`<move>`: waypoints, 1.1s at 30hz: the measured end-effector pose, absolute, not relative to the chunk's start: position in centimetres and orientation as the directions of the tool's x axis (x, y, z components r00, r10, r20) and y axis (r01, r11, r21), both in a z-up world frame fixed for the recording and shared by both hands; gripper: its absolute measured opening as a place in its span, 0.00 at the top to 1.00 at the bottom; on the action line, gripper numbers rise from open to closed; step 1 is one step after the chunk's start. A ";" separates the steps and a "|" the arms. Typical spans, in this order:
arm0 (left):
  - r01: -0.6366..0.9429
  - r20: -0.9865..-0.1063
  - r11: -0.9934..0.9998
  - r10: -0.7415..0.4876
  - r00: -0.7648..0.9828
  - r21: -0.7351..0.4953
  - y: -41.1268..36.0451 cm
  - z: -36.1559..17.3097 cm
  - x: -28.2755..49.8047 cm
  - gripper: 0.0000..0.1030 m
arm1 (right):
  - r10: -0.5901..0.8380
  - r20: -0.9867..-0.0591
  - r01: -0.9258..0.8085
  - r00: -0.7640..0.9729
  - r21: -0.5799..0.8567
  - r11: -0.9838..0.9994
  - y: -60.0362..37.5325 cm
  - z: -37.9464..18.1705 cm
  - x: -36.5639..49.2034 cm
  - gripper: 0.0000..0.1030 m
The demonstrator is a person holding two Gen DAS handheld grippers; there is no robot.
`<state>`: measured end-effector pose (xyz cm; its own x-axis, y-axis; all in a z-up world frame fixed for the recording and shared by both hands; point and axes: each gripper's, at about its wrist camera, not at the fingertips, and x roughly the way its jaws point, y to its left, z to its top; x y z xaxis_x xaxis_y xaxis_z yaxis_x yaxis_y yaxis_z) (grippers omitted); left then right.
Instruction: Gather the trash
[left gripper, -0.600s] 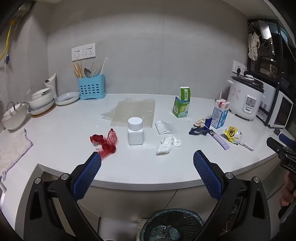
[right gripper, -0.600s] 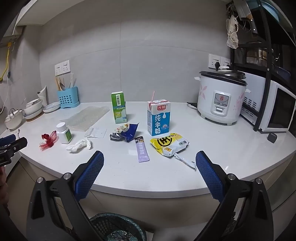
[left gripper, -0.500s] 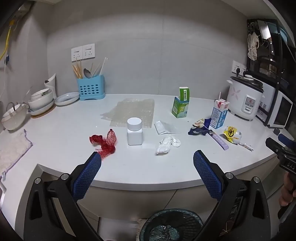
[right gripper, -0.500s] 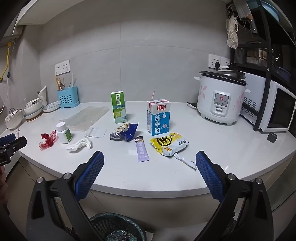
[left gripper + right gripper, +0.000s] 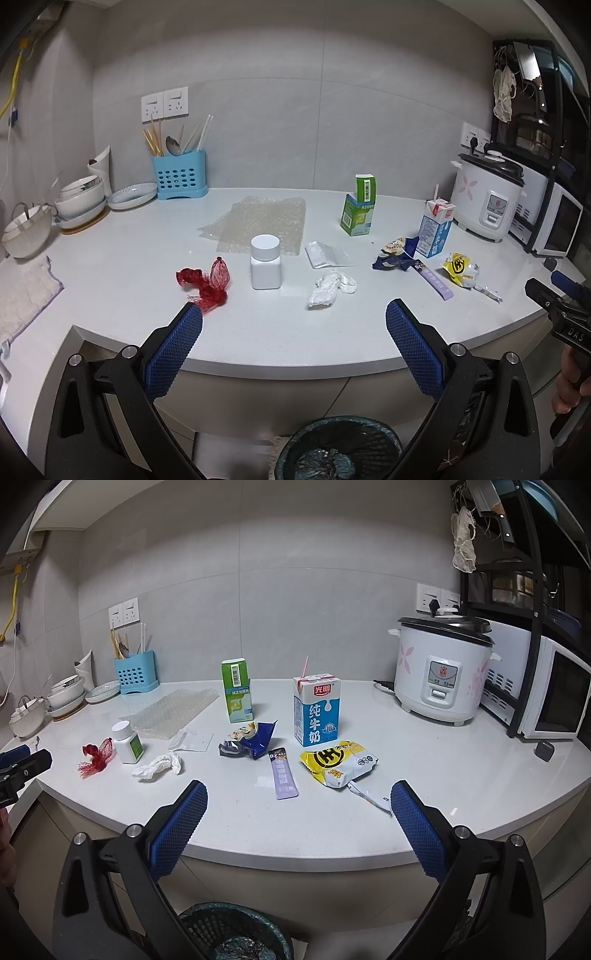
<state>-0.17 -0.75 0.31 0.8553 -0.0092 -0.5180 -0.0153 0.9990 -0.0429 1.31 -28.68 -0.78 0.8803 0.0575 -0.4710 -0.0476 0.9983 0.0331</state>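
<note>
Both the left gripper [image 5: 293, 325] and right gripper [image 5: 299, 806] hover with fingers spread wide and empty before the littered desk [image 5: 147, 258], probably because the waste basket [image 5: 340, 448] waits directly below.

Left tool [image 5: 294, 318] — jaws spread wide, blue pads [image 5: 173, 352] facing each other with nothing between them, pitched slightly downward. Right tool [image 5: 299, 800] — same pose, jaws wide and empty. At the frame edge, part of the right hand [image 5: 569, 384] grips the right tool's handle.
</note>
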 end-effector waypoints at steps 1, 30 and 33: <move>-0.017 -0.516 0.999 -0.007 0.857 -0.043 -0.8 0.3 -0.2 0.06 | 0.059 -0.470 -0.049 0.881 0.033 0.998 -28.8 -0.6 1.5 0.07; -0.028 -0.517 0.999 0.012 0.856 -0.024 -0.7 0.1 -0.3 0.06 | 0.060 -0.471 -0.048 0.880 0.036 0.998 -28.7 -0.2 1.4 0.07; -0.026 -0.519 0.999 0.010 0.855 -0.023 -0.7 0.0 -0.3 0.06 | 0.062 -0.475 -0.047 0.878 0.044 0.998 -28.9 -0.2 1.5 0.07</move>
<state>-0.33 -0.69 0.02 0.8548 0.0100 -0.5189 -0.0260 0.9994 -0.0235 1.51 -28.88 -0.24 0.8776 0.0623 -0.4754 -0.0469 0.9979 0.0442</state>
